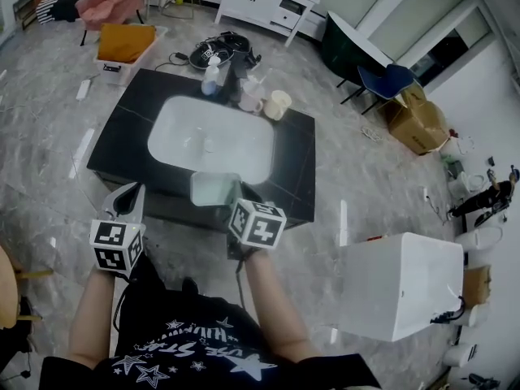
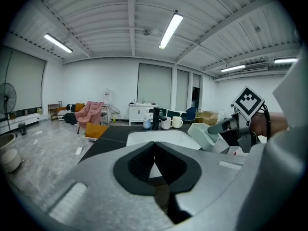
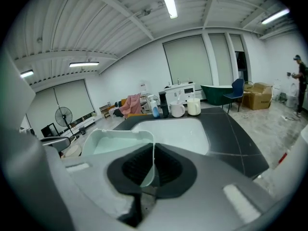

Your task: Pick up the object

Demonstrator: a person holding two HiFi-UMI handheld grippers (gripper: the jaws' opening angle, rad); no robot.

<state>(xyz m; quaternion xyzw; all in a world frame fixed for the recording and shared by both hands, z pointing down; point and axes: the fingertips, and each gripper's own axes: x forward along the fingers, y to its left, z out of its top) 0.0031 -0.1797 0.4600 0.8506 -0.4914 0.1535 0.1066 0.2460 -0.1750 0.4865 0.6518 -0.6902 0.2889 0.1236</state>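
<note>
A pale green, thin-walled rectangular container (image 3: 113, 142) hangs in the air in front of the black counter (image 1: 296, 149) with its white sink basin (image 1: 211, 140). My right gripper (image 3: 152, 170) is shut on one side wall of the container, with the wall pinched between the dark pads. From the head view the container (image 1: 213, 188) sits over the counter's near edge, just ahead of the right gripper (image 1: 234, 195). My left gripper (image 1: 127, 198) is off to the left, clear of the counter's near left corner. Its jaws (image 2: 154, 163) are shut with nothing between them.
Two mugs (image 1: 276, 104) and a blue bottle (image 1: 210, 80) stand by a black tap at the counter's far edge. A white box (image 1: 402, 283) sits on the floor to the right, and a cardboard box (image 1: 416, 120) farther back. An orange-filled bin (image 1: 126, 43) lies at the far left.
</note>
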